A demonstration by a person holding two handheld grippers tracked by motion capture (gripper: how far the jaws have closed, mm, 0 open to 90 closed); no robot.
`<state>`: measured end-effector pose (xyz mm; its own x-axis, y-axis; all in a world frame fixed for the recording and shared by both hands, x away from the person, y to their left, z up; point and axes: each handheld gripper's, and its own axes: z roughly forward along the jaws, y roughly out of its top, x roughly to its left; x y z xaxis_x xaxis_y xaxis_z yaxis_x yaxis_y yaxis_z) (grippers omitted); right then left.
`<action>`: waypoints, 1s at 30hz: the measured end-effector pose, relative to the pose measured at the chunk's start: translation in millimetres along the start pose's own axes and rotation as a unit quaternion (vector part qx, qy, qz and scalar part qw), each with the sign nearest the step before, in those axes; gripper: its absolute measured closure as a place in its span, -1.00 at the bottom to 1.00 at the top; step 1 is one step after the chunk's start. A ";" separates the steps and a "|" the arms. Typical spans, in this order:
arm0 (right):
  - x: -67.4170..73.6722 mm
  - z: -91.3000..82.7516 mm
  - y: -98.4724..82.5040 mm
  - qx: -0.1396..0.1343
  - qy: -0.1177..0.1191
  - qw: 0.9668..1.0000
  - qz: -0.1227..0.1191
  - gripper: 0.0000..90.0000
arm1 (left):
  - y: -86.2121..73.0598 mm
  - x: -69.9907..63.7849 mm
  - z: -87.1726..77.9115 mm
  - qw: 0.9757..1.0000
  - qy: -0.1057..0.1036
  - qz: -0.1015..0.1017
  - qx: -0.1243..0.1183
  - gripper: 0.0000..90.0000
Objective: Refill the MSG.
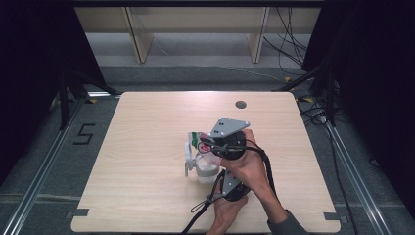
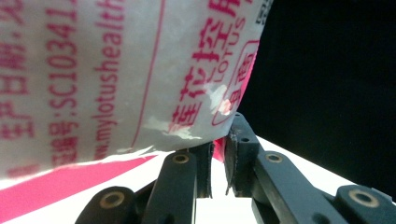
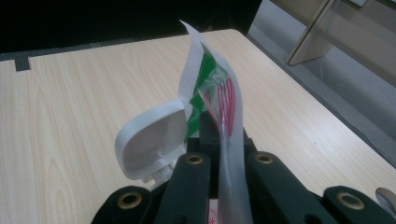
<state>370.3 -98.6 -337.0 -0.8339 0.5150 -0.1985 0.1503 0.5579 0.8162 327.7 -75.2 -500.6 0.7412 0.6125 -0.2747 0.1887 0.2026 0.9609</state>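
A small paper-and-plastic sachet (image 1: 199, 139) is held up over a white plastic container (image 1: 205, 169) that stands near the middle of the pale wood-grain desk (image 1: 147, 196). In the left gripper view the sachet (image 2: 116, 70) is white with red print: "LOTUS", part of a web address reading "mylotushealth", the code "SC10341", and Chinese characters. Its lower edge is ragged, and a solid red band runs beneath. In the right gripper view the sachet (image 3: 215, 98) stands edge-on, thin and crinkled, with green and red stripes.

The container's smooth, rounded hinged lid (image 3: 152, 140) is flipped open, just left of the sachet.

The left tongs (image 2: 218, 154), just below the container in the high view, are clamped on the sachet's bottom corner. The right tongs (image 3: 219, 140) come from above the container, hand curled over the gripper, and are pinched tight on the sachet's other edge.
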 end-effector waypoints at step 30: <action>1.9 -0.6 0.8 -0.002 -0.001 1.000 0.004 0.99 | 3.4 9.2 -7.5 0.997 0.034 0.060 0.042 0.81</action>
<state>368.6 -97.6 -336.4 -0.8319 0.5202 -0.1931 0.1540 0.5508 0.8203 330.3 -63.2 -500.1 0.7164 0.6797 -0.1574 0.1573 0.0624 0.9856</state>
